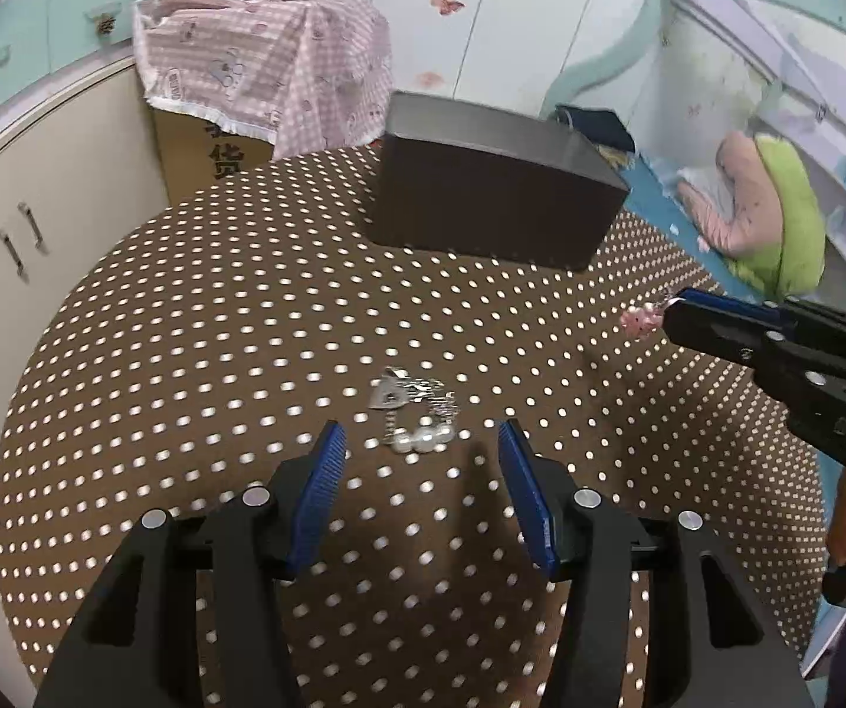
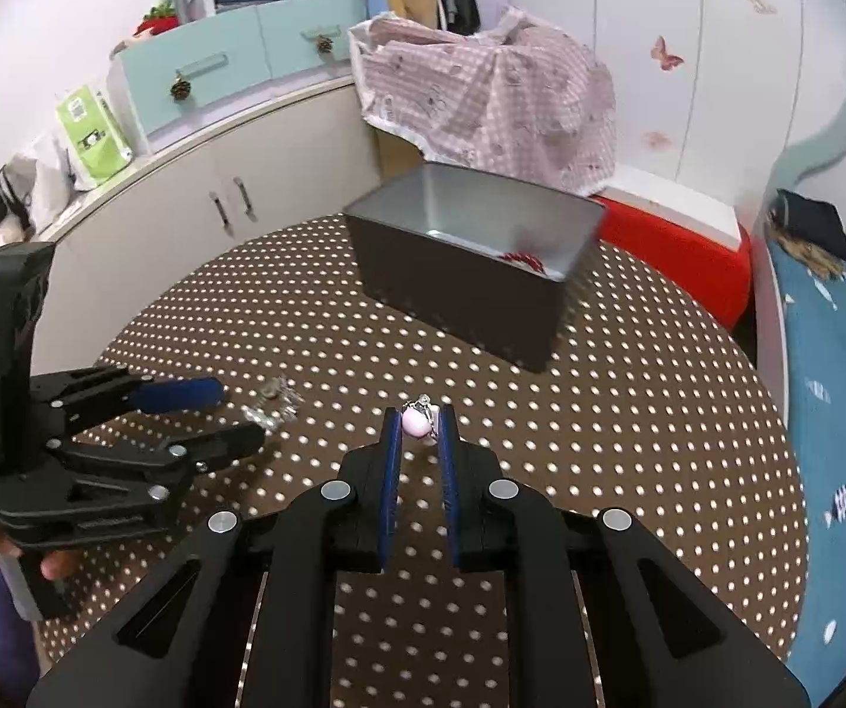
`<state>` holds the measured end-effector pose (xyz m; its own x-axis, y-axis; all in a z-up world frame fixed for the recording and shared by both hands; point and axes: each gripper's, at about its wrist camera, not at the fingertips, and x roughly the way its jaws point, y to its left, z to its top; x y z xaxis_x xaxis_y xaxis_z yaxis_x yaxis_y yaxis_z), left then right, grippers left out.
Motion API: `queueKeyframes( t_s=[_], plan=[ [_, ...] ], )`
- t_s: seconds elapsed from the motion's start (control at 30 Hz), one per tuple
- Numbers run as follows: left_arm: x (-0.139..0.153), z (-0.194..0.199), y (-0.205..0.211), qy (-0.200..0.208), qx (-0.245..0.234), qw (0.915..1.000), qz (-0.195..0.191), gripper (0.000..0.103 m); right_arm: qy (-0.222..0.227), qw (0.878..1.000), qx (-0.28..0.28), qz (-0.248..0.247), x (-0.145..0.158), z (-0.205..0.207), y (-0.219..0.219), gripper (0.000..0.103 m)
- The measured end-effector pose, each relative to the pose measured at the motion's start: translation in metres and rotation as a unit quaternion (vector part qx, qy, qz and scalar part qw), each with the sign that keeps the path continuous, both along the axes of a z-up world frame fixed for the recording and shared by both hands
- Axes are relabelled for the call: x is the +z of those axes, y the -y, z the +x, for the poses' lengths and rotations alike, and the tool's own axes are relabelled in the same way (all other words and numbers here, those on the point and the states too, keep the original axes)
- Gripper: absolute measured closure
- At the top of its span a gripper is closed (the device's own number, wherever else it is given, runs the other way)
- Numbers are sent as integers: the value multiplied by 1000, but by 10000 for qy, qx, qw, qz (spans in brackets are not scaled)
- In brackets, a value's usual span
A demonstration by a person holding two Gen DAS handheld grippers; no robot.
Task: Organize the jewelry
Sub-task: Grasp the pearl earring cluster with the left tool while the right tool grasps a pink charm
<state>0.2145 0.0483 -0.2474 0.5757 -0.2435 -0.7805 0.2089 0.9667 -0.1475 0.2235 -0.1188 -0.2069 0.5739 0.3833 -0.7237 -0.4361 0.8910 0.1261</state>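
Observation:
A silver and pearl jewelry piece (image 1: 414, 413) lies on the brown polka-dot tablecloth (image 1: 187, 324). My left gripper (image 1: 420, 442) is open just in front of it, one jaw on each side; it also shows in the right wrist view (image 2: 234, 419). My right gripper (image 2: 420, 425) is shut on a pink bead piece with a silver ring (image 2: 417, 422), held above the table; this piece also shows in the left wrist view (image 1: 641, 318). A dark rectangular box (image 2: 470, 271) stands at the back with a red item (image 2: 523, 259) inside.
A cardboard box under a pink checked cloth (image 1: 269, 65) stands behind the table. White cabinets (image 2: 187, 200) are on the left. A red stool (image 2: 676, 253) and a blue bed (image 2: 824, 366) are on the right.

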Motion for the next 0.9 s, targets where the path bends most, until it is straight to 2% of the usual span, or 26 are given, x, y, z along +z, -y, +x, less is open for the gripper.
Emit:
queueKeyframes(
  t_s=[0.07,0.13,0.17,0.2,0.23,0.27,0.47,0.5,0.53,0.6,0.9],
  plan=[
    [-2,4,8,37,-9,9998,174,52,-16,10000,-7,36,-3,-1,5,90],
    [-2,7,12,19,3,9995,315,56,-26,10000,0,75,-4,0,6,90],
    [-2,7,13,24,13,9993,376,61,-11,10000,-9,86,-4,0,6,90],
    [-2,8,15,56,47,9985,542,75,-9,9999,-12,112,-4,0,7,90],
    [-2,9,16,68,73,9978,651,82,-17,9999,-13,144,-3,1,9,90],
    [-2,8,17,73,53,9974,715,82,-9,9999,-20,158,-3,2,9,90],
    [-2,5,11,96,18,9985,546,84,15,9997,-41,251,0,5,10,90],
    [-2,5,9,84,10,9988,475,95,26,9997,-47,251,1,4,10,90],
    [1,2,6,101,-37,9993,355,98,31,9997,-42,255,2,4,9,90],
    [6,2,-2,74,-56,9998,174,98,56,9996,-44,264,5,4,10,90],
    [34,1,-17,295,-69,9995,-63,98,200,9993,-52,302,21,3,7,90]
  ],
)
